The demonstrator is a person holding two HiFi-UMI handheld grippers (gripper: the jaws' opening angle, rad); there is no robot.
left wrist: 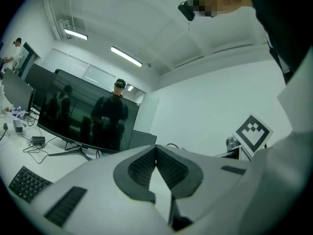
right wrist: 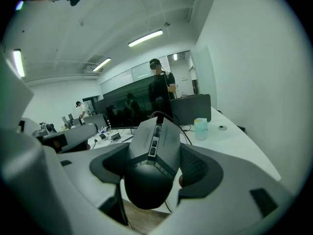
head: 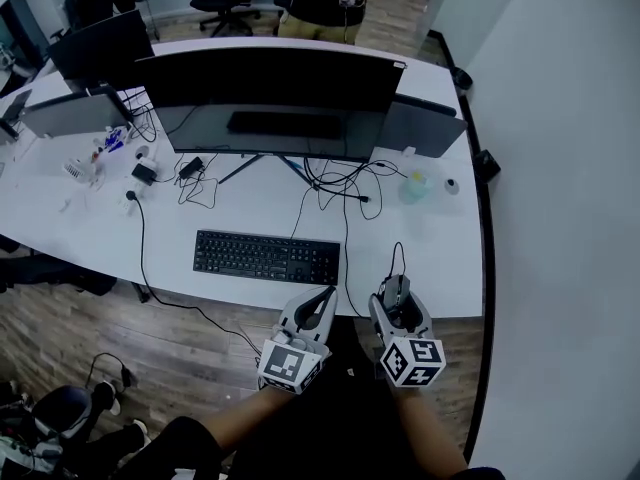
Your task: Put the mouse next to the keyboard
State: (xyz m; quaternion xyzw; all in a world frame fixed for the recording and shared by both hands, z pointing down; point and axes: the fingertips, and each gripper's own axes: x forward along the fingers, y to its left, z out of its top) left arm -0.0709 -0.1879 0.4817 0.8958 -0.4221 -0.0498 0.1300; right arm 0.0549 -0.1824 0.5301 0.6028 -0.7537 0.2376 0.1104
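Observation:
A black wired mouse [head: 397, 290] is held just over the desk's near edge, right of the black keyboard [head: 265, 256], with my right gripper [head: 396, 294] shut on it. In the right gripper view the mouse [right wrist: 154, 155] fills the space between the dark pads, its cable running off toward the monitor. My left gripper [head: 324, 298] hangs beside it at the desk's front edge, near the keyboard's right end. Its jaws meet at the tips [left wrist: 156, 149] with nothing between them. The keyboard's corner [left wrist: 27, 182] shows at lower left in the left gripper view.
A wide curved monitor [head: 270, 93] stands behind the keyboard on the white desk [head: 440, 258], with tangled cables [head: 335, 183] under it. A pale cup [head: 415, 185] sits at the right. Adapters and small items [head: 140, 168] lie at the left. A person [head: 320, 3] stands beyond the desk.

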